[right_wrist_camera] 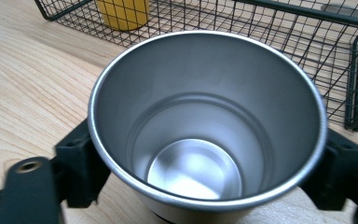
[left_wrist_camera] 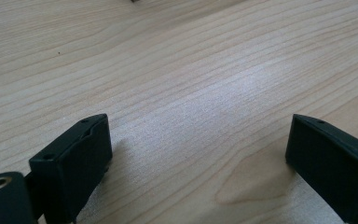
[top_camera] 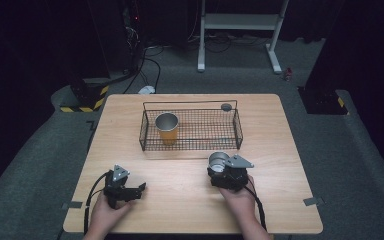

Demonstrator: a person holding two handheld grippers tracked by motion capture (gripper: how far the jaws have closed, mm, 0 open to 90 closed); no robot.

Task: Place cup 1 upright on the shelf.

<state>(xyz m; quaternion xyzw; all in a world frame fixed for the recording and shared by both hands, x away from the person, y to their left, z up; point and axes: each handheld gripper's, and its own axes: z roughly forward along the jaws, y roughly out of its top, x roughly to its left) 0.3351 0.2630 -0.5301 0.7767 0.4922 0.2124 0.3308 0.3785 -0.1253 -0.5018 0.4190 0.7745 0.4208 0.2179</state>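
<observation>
Right gripper view looks straight down into a steel cup (right_wrist_camera: 207,121), its jaws pressed against the cup's two sides and pinching it just above the wood. High view places that right gripper (top_camera: 228,172) at the near right of the table (top_camera: 275,210), the cup (top_camera: 218,161) at its far end, a hand behind it. Just beyond the cup stands a black wire basket (top_camera: 237,131), its near wall between the cup and the basket floor. Inside the basket at its left end stands a second cup (top_camera: 167,128), steel at the rim and yellow below; in the right gripper view its yellow body (right_wrist_camera: 123,13) shows through the mesh (right_wrist_camera: 279,28). A small dark round thing (top_camera: 226,106) sits at the basket's far right corner; what it is cannot be told. At the near left, well apart from the cup, the left gripper (top_camera: 126,189) lies low over bare wood with its jaws spread wide and nothing between them, as the left gripper view (left_wrist_camera: 198,154) shows. Pale wood with a fine grain makes up the table top. Around it lies grey carpet, with cables and a white metal stand (top_camera: 275,55) at the far side, in a dark room.
</observation>
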